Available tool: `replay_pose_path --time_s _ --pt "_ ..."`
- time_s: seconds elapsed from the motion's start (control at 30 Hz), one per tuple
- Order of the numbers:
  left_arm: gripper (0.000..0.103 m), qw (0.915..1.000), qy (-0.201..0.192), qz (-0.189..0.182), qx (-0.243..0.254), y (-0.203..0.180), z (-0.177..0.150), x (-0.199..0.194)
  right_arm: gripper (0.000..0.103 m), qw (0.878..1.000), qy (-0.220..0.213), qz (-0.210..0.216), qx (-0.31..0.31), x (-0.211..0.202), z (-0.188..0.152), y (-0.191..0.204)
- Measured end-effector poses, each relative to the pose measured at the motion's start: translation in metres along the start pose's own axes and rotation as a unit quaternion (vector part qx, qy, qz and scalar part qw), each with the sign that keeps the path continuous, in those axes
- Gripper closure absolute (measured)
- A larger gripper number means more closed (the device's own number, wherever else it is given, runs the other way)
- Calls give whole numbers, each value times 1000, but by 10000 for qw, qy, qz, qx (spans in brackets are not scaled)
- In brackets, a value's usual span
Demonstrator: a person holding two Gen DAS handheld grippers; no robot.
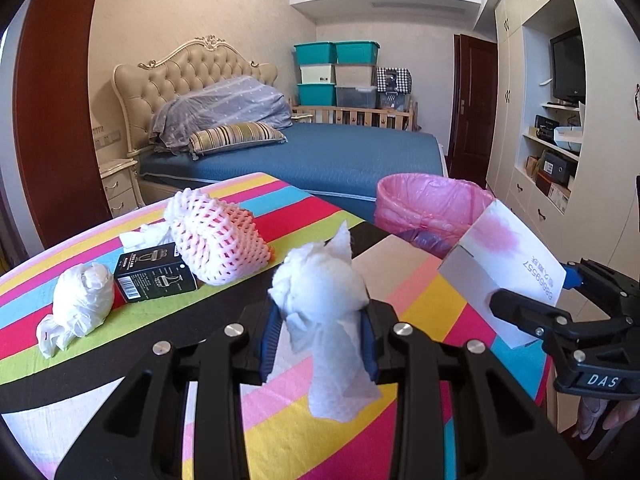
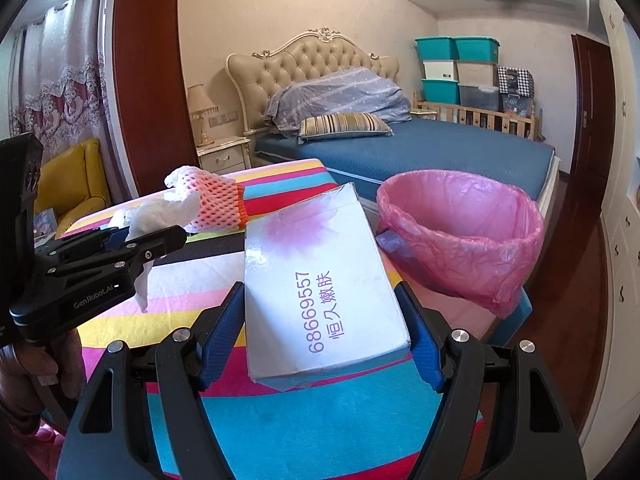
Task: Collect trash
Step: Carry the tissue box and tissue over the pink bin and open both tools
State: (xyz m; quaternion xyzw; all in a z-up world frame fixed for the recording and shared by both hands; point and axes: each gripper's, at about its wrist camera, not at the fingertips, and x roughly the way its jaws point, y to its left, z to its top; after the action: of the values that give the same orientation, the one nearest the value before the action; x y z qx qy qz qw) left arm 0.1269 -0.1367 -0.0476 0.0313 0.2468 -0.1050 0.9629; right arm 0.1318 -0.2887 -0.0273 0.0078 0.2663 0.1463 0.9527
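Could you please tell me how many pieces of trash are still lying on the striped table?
4: a knotted white plastic bag at left, a black box, crumpled tissue behind it, and pink foam netting. More may be hidden.

Bright even daylight, sharp focus, strong fisheye bending, dark vignetted corners

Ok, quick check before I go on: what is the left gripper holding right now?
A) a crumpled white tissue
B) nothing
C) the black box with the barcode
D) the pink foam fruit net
A: the left gripper has its blue pads closed on a crumpled white tissue, while the black box and the foam net lie on the striped table.
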Motion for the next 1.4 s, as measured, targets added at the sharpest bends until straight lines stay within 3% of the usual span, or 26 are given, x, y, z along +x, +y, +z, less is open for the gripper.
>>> replay_pose_path --time_s 0.83,1.4 --pt "69 9996 -192 -139 182 -13 9 -9 33 9990 -240 -272 254 -10 5 -27" --pt "68 9941 -110 -865 646 -69 81 50 33 9935 -609 -949 158 -4 50 -101"
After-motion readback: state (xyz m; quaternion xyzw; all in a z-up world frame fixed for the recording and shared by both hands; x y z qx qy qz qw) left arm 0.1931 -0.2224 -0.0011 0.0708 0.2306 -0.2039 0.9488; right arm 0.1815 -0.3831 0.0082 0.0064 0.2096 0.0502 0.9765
